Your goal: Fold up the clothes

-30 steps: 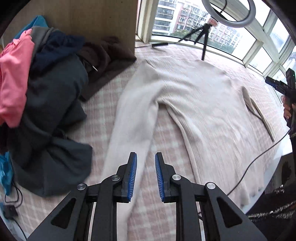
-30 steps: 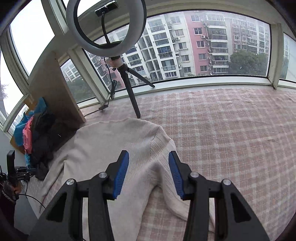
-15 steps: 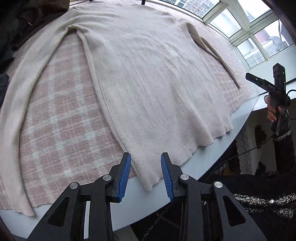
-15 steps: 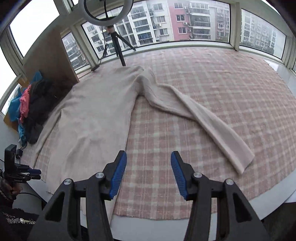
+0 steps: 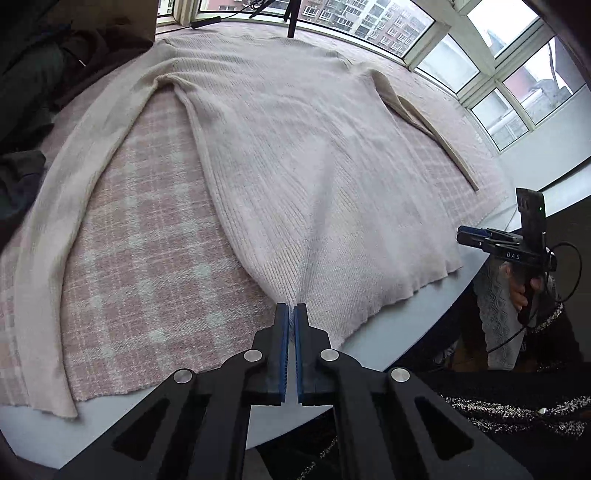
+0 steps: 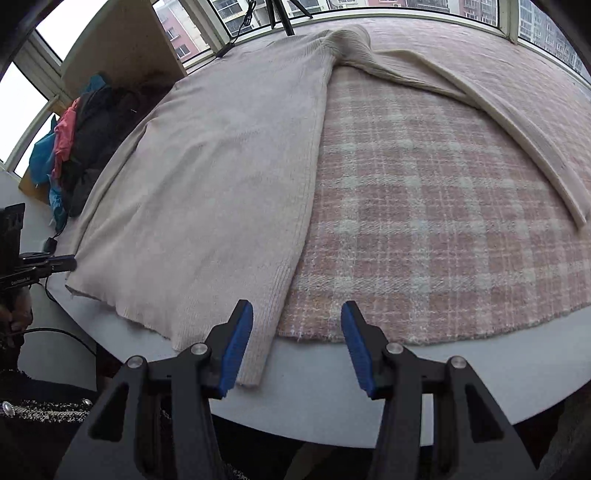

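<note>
Left wrist view shows the left claw (image 5: 291,314) pinched tight on the near hem of a big cream knitted sweater (image 5: 295,147). Its two blue pads (image 5: 283,350) are almost touching, and the knit bunches up into a little fold right where they bite. The sweater lies flat and spread out on a pink and white checked cloth (image 5: 147,240). That cloth covers a pale grey counter (image 5: 406,317). One long sleeve runs down the left side to the near edge. The other sleeve stretches away on the far right.

From the right wrist view, the right claw (image 6: 297,325) is about half open. Nothing is between its blue pads. It hangs over the near edge of the counter, above the other bottom corner of the sweater. The left pad (image 6: 236,343) is just over the knit at that corner, and I cannot tell if it touches. The right pad is over the checked cloth.

A pile of dark, pink and blue clothes (image 6: 77,147) sits at the far left, next to a light brown board (image 6: 125,48). Big windows (image 5: 498,55) run along the far side, with tall buildings outside. The legs of a black tripod (image 6: 280,11) stand by the window.
</note>
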### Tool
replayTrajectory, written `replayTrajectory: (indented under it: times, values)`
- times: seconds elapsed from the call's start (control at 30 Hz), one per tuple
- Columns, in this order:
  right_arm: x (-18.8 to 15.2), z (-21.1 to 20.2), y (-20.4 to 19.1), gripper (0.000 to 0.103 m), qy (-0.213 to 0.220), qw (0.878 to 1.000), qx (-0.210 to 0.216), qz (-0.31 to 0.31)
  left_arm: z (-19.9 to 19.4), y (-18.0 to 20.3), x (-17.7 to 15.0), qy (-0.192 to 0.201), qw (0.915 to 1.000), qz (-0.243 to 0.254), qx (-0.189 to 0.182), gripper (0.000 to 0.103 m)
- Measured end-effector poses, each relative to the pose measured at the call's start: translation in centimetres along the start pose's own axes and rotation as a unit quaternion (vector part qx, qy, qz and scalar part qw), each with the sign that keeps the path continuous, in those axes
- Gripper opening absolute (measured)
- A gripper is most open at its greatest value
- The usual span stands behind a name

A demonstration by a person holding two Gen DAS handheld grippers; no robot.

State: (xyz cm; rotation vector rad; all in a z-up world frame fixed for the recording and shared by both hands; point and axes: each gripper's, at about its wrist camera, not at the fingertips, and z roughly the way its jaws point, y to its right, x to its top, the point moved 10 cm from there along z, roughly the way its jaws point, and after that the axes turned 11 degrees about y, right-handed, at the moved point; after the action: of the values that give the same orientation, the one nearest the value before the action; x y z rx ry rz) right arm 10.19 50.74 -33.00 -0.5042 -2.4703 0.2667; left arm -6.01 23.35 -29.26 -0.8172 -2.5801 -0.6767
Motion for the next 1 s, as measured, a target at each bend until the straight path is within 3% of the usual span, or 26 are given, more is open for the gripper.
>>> replayTrajectory:
  times: [0.2,0.27,0.3,0.37,0.5,0.6,0.73,0.83,0.9,0.93,1.0]
  values:
    - [-0.3,0.8,-1.9,0.050,0.008,1.000,0.009,-0.028,1.1,-0.1,0.1,-0.003,1.0000,0.004,-0.003,0.002]
    - [-0.5,1.0,-2.7,0.034,0.006,0.999,0.019,-0.047,1.1,0.3,0.3,-0.002,0.9999,0.009,-0.005,0.002]
    - [-0.6,1.2,-3.1,0.007,0.005,0.998,0.021,-0.058,1.0,0.4,0.4,-0.001,0.9999,0.011,-0.005,0.002]
    - [-0.3,1.0,-3.4,0.004,0.005,0.998,0.023,-0.065,-0.1,0.4,1.0,0.007,0.9998,0.015,-0.004,0.002]
    - [3.2,-3.6,-3.5,0.004,0.048,0.996,0.027,-0.074,-3.3,1.0,2.3,0.033,0.9991,0.026,0.001,0.002]
    - [5.1,-6.4,-3.6,0.004,0.072,0.993,0.018,-0.087,-2.6,1.5,0.9,0.018,0.9992,0.035,-0.005,0.002]
    - [2.1,-3.4,-2.7,0.004,0.004,0.995,-0.007,-0.098,1.3,-0.1,-1.9,-0.025,0.9996,0.012,0.002,0.002]
    - [-0.3,-0.9,-1.8,0.005,-0.060,0.989,-0.045,-0.126,1.4,-1.1,-2.1,-0.033,0.9994,-0.008,-0.001,0.003]
    - [0.6,-1.3,-1.8,0.008,-0.060,0.986,-0.055,-0.142,0.0,-2.1,-1.5,-0.016,0.9997,-0.012,0.011,0.003]
    - [1.2,-1.7,-1.9,0.016,-0.055,0.986,-0.056,-0.149,-0.9,-3.0,-1.1,-0.004,0.9996,-0.017,0.022,0.004]
    - [4.1,-3.3,-2.8,0.027,-0.015,0.988,-0.040,-0.151,-2.9,-5.8,-0.4,0.022,0.9979,-0.029,0.054,0.015]
